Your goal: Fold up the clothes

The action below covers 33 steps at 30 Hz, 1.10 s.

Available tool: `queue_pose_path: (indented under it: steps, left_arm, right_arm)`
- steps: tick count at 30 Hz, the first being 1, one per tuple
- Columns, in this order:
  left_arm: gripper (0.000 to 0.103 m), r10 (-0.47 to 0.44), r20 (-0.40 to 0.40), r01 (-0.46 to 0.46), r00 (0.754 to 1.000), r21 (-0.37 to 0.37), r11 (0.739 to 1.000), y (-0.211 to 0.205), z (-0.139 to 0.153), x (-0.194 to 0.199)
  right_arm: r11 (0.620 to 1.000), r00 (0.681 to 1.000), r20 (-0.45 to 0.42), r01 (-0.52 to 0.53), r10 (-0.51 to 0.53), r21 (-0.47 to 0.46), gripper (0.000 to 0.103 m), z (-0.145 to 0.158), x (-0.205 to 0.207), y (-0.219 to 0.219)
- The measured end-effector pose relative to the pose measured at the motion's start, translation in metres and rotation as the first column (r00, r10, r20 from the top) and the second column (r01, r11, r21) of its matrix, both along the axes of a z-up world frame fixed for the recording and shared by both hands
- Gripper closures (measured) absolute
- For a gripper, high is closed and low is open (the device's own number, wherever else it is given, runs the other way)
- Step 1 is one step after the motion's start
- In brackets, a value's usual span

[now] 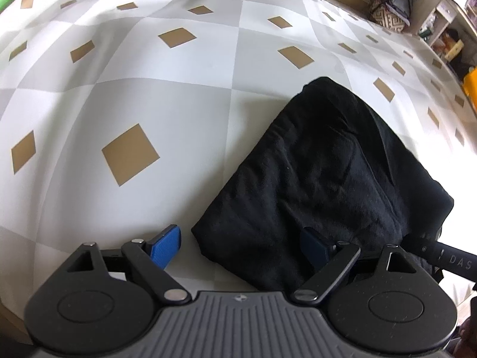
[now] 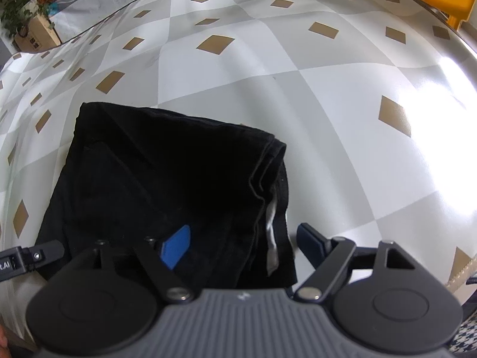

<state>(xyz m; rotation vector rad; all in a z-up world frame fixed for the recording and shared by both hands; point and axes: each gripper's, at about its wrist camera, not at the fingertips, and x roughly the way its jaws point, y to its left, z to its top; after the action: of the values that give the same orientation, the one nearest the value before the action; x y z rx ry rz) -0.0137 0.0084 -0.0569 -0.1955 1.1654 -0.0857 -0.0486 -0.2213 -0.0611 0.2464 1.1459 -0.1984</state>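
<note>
Surface: table (image 1: 167, 98) under a white and grey checked cloth with tan diamonds
On it: folded black garment (image 1: 328, 179), lying flat

Matt, fuzzy black cloth garment (image 1: 334, 173) on glossy, smooth tablecloth (image 1: 149, 89).

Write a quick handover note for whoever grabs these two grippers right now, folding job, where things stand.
Left gripper: open, holding nothing, straddling the near left corner of the folded black fabric garment.
Right gripper: open, empty, straddling its near right corner.
Garment lies as a compact bundle on the grey and white checked tablecloth.
Done: folding looks finished.
Left: perhaps tidy the layered right edge; no other clothes in view.
</note>
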Motion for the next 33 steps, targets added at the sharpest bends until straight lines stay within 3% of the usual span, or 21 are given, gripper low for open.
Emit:
queue_pose_path:
  steps: [25,33]
  left_arm:
    - [0.006,-0.072,-0.002,0.072,0.997,0.084,0.994,-0.027,-0.006,0.005]
    - [0.003,-0.083,-0.001,0.083,0.997,0.108,0.991,-0.031,-0.008,0.006]
  right_arm:
    - [0.999,1.000,0.021,-0.016,0.017,-0.036,0.020,-0.003,0.000,0.005]
    - [0.999,1.000,0.021,-0.009,0.010,-0.054,0.011,-0.005,0.001,0.005]
